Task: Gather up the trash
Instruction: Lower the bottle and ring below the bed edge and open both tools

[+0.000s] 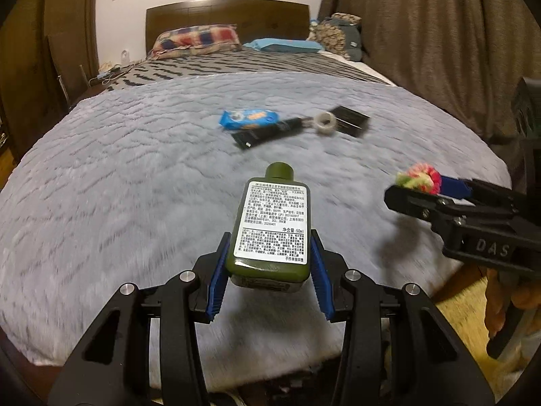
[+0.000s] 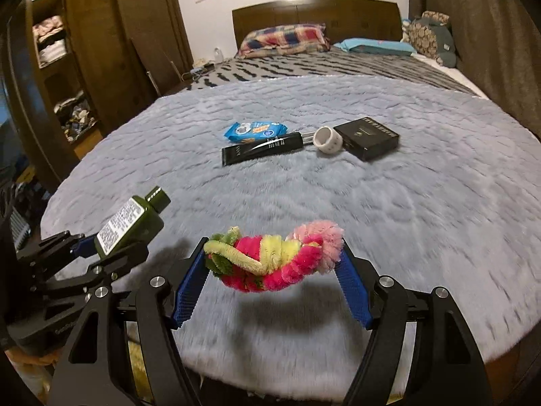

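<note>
My left gripper (image 1: 268,253) is shut on a small green bottle (image 1: 272,223) with a white label, held above the grey blanket (image 1: 118,176); it also shows in the right wrist view (image 2: 130,225). My right gripper (image 2: 274,257) is shut on a twisted bundle of pink, yellow and green pipe cleaners (image 2: 274,255), also seen at the right of the left wrist view (image 1: 419,177). On the blanket further off lie a blue wrapper (image 2: 255,131), a black tube (image 2: 262,149), a white tape roll (image 2: 328,139) and a black box (image 2: 368,137).
The bed carries a striped cover (image 2: 321,64), a plaid pillow (image 2: 284,39) and a blue pillow (image 2: 375,46) by the wooden headboard (image 2: 314,17). A wardrobe (image 2: 74,50) stands on the left, curtains (image 2: 490,34) on the right.
</note>
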### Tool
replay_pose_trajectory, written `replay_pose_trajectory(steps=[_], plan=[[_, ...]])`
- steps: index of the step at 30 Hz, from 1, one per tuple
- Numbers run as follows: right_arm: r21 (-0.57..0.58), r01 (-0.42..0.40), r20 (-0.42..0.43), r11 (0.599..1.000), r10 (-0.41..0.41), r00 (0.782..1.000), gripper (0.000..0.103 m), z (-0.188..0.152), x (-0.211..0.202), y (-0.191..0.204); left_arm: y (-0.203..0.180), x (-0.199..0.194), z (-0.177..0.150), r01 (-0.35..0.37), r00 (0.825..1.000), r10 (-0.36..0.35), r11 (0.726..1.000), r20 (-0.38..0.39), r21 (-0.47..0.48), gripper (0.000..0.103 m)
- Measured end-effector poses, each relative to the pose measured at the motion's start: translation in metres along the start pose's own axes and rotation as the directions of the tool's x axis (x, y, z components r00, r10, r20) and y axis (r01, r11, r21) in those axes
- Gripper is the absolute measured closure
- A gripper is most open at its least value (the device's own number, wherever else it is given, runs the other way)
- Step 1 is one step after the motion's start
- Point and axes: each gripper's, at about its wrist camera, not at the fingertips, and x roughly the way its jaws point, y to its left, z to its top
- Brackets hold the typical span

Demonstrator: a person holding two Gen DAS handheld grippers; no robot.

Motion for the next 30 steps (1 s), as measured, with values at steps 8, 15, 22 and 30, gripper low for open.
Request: replay_pose_trajectory(steps=[8,15,22,30], plan=[[-0.021,0.019,-0.01,1.0,-0.019,1.0,0.031,-0.053,-0.039,0.008,-0.025,-0.042,-0.051,0.041,0.999,-0.041,0.999,-0.024,0.023,0.062],[0.008,0.015,-0.105,1.0,-0.015,0.994,0.031,-0.1,-0.034,0.007,-0.036,-0.026,-0.104,0.057,0.987,-0.055,0.998,-0.15,0.015,0.062],[0.04,0.015,-0.26,0.999,-0.004,0.966,0.031,-0.143,0.004,0.003,-0.035,0.015,-0.144,0.079,0.95,-0.086,0.996,-0.299,-0.035,0.062],[0.074,0.004,-0.388,0.997,0.025,0.921,0.031,-0.171,0.047,0.0,-0.028,0.064,-0.172,0.081,0.899,-0.109,0.993,-0.423,-0.083,0.062]])
